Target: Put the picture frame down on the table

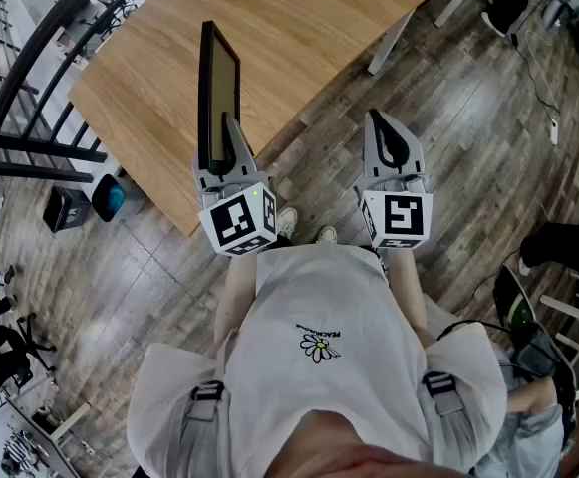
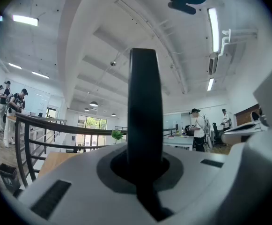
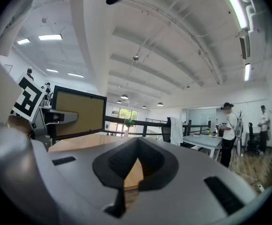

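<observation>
Railing (image 1: 30, 58) of black metal runs just left of the table (image 1: 329, 28), and a black bin (image 1: 67, 207) sits on the plank floor (image 1: 468, 118) near the table's left corner. The picture frame (image 1: 217, 88) stands upright over the table's near left part, close to the near edge. Whether its lower edge touches the wood cannot be told. Broad bare wood spreads from the frame to the table's right corner. The left gripper (image 1: 231, 132) pinches the frame's near side between its jaws. Its marker cube (image 1: 239, 222) bears black-and-white squares, and the shirt (image 1: 319, 297) print is too small to read. Off the table's near right edge, the right gripper (image 1: 387, 132) hangs above the floor with its jaws pressed together on nothing.
</observation>
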`<state>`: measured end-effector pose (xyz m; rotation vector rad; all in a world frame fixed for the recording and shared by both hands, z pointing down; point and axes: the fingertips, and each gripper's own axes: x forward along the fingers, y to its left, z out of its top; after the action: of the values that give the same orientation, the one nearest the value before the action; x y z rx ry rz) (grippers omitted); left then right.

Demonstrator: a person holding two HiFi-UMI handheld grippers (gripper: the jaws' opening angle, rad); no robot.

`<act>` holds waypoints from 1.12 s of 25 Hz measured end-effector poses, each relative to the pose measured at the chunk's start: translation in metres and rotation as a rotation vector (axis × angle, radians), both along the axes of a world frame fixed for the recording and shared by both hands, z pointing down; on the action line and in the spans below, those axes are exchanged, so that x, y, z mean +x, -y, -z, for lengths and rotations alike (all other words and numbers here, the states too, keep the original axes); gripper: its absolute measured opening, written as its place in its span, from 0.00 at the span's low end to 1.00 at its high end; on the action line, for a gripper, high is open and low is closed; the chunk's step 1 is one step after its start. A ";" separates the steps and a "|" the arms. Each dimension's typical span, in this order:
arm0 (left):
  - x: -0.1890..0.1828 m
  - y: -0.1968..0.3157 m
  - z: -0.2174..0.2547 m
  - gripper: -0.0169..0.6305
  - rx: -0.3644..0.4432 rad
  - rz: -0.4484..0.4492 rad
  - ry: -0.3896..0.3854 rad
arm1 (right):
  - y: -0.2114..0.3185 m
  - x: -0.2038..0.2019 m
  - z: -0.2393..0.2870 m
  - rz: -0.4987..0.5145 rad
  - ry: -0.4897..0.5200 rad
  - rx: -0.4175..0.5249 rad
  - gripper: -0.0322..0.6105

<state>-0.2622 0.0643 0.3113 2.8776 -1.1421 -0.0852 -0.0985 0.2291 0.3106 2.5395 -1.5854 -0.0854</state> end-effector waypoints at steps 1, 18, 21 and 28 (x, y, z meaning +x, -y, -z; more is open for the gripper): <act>0.002 0.000 0.000 0.06 0.001 0.001 -0.001 | 0.000 0.002 0.000 0.002 -0.004 0.000 0.06; 0.041 -0.008 0.004 0.06 0.001 0.018 -0.047 | -0.032 0.047 -0.014 0.011 0.022 0.028 0.06; 0.049 -0.012 0.010 0.06 0.015 0.036 -0.069 | -0.041 0.058 -0.022 0.021 0.017 0.015 0.06; 0.086 0.001 0.005 0.06 0.047 0.028 -0.062 | -0.048 0.088 -0.049 -0.006 0.037 -0.024 0.06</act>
<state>-0.1758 0.0629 0.3059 2.8782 -1.1849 -0.2036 -0.0101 0.2773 0.3600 2.5423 -1.5825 -0.0186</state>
